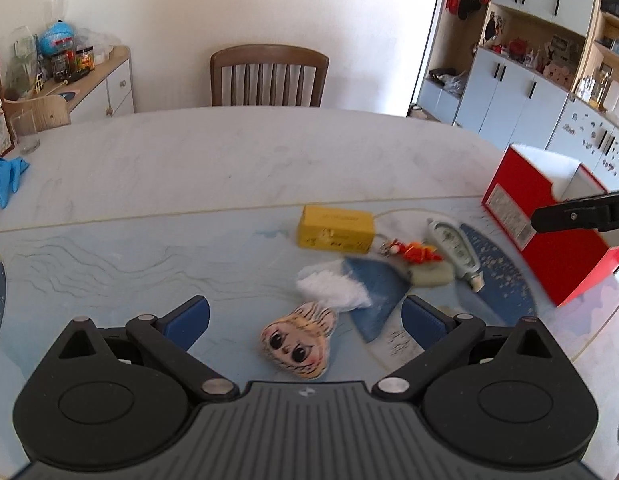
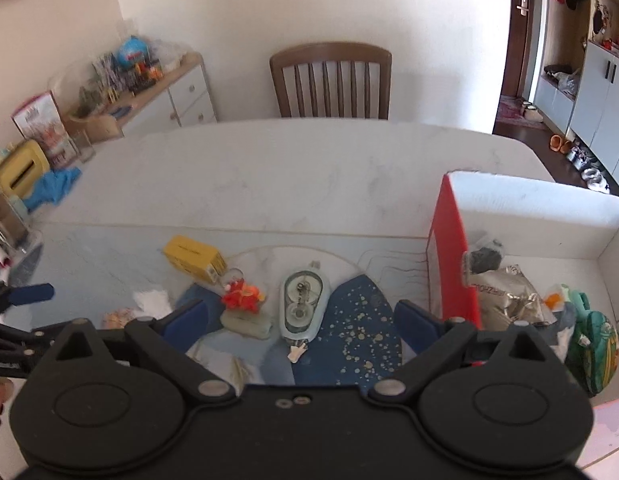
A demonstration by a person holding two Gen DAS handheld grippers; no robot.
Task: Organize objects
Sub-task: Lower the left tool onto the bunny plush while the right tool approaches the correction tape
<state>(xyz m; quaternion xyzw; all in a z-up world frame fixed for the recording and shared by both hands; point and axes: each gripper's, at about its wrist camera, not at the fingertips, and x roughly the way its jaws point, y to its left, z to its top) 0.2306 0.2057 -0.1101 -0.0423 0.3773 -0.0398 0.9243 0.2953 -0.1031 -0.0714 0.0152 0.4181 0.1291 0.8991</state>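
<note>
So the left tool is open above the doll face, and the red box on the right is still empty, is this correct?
Not quite. The left tool is open above the doll face, but the red box is not empty. The right wrist view shows a silver packet and a green toy already inside it.

The box [image 1: 549,236] is red outside, white inside. Left of it lie a yellow carton [image 1: 335,229], an orange-red trinket [image 1: 415,253] and a pale blue tape dispenser [image 1: 453,250] on a blue, speckled mat [image 2: 361,320].
</note>
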